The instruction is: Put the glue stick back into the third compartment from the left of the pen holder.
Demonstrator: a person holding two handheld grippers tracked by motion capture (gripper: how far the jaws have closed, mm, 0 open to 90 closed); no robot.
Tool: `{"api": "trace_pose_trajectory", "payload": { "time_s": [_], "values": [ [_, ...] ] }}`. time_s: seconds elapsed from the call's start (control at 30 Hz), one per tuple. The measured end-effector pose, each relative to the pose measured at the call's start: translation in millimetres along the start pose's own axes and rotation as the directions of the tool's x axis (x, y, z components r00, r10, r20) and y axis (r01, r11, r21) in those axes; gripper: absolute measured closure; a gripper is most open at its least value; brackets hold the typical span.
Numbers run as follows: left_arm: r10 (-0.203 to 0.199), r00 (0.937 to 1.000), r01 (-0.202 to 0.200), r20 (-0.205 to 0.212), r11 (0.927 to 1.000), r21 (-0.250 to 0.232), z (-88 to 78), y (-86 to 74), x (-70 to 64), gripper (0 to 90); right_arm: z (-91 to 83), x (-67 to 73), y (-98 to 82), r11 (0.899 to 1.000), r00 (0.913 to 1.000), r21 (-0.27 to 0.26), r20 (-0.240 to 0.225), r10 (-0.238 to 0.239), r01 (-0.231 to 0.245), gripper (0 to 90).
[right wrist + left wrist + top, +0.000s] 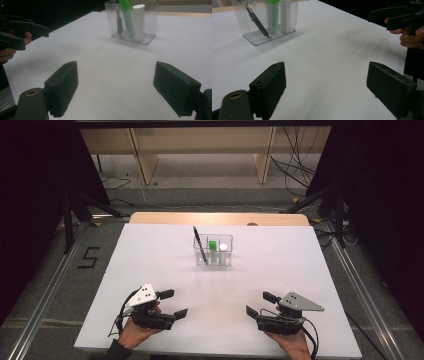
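Count: 1 clear holder (226, 239), far centre, 3 compartments. Inside: 1 black pen (199, 244), 1 green marker (212, 245), 1 white cylinder (223, 248). 2 grippers near: left gripper (173, 303), right gripper (260, 303).

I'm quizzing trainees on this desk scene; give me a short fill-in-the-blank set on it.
1. The clear holder has ___ compartments.
2. The black pen leans in the holder's ___ compartment, seen from the high view.
3. The marker in the middle compartment has a ___ cap.
4. Both the left gripper and right gripper have their jaws ___.

Missing words: three; left; green; open
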State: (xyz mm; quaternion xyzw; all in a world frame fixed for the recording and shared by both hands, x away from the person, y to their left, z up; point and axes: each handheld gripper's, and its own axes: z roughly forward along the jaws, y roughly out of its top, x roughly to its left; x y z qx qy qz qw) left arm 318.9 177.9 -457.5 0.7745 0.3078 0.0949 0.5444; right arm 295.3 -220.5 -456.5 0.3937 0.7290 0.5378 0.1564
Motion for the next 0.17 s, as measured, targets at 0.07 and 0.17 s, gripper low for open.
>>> {"api": "trace_pose_trajectory", "payload": {
  "time_s": [0.07, 0.17],
  "values": [
    [0.0, 1.0, 0.0, -0.001, 1.0, 0.001, 0.2, -0.2, 0.3, 15.4, 0.2, 0.0, -0.2, 1.0, 1.0, 0.003, 0.001, 0.001, -0.001, 20.7],
    [-0.002, 1.0, 0.002, -0.002, 1.0, 0.003, 0.7, -0.4, 0.7, 15.4, 0.3, -0.2, -0.4, 1.0, 1.0, 0.005, 0.003, -0.002, 0.002, 20.6]
  ]
}}
